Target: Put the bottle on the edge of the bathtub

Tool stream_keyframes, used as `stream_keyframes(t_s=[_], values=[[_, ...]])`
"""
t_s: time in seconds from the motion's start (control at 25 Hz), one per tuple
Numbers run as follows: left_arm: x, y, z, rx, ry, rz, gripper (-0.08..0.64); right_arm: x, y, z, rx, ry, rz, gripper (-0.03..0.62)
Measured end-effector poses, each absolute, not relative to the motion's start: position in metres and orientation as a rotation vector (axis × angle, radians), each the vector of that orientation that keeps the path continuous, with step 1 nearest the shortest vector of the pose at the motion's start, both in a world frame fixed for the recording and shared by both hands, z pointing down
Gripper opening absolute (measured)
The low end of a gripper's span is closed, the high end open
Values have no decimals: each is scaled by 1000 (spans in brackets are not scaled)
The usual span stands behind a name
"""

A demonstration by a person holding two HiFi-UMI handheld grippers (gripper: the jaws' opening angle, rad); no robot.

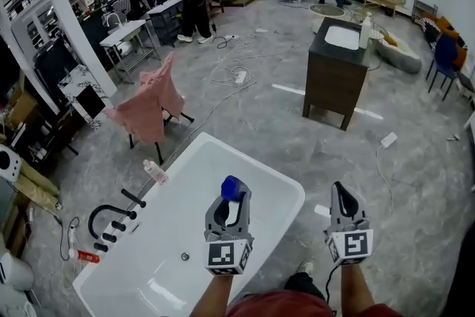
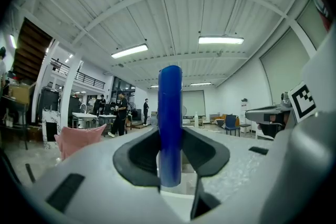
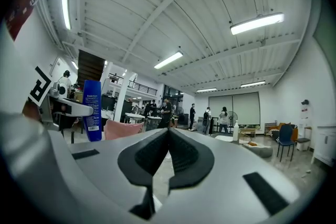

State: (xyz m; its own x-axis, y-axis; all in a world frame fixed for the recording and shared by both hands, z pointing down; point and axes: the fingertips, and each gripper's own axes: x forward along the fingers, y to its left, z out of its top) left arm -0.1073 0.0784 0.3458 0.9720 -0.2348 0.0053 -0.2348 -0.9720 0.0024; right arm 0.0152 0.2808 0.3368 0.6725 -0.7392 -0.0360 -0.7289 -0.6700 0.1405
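A blue bottle [image 1: 231,188] stands upright between the jaws of my left gripper [image 1: 228,206], which is shut on it and holds it over the right part of the white bathtub [image 1: 245,150]. In the left gripper view the blue bottle [image 2: 169,123] rises straight up between the dark pads [image 2: 142,157], well past their tips. My right gripper [image 1: 342,197] hangs to the right of the tub's corner, over the floor, shut and empty. The right gripper view shows its jaws [image 3: 169,136] touching, with the blue bottle [image 3: 92,110] at far left.
A small pinkish bottle [image 1: 154,171] stands on the tub's left rim. A black faucet [image 1: 111,215] is by the tub's near left side. A chair draped in pink cloth [image 1: 148,108] and a dark vanity cabinet [image 1: 335,74] stand beyond. Cables cross the floor; people work at the back.
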Motion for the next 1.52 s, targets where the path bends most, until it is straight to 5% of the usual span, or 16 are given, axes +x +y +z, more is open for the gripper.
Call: stream_keyframes(t_s=[0.68, 1.52], values=[[60, 184, 336, 3118, -492, 12, 141, 192, 393, 342, 2792, -1308, -157, -2], [149, 117, 378, 3016, -672, -15, 141, 304, 305, 368, 2640, -1448, -123, -2]])
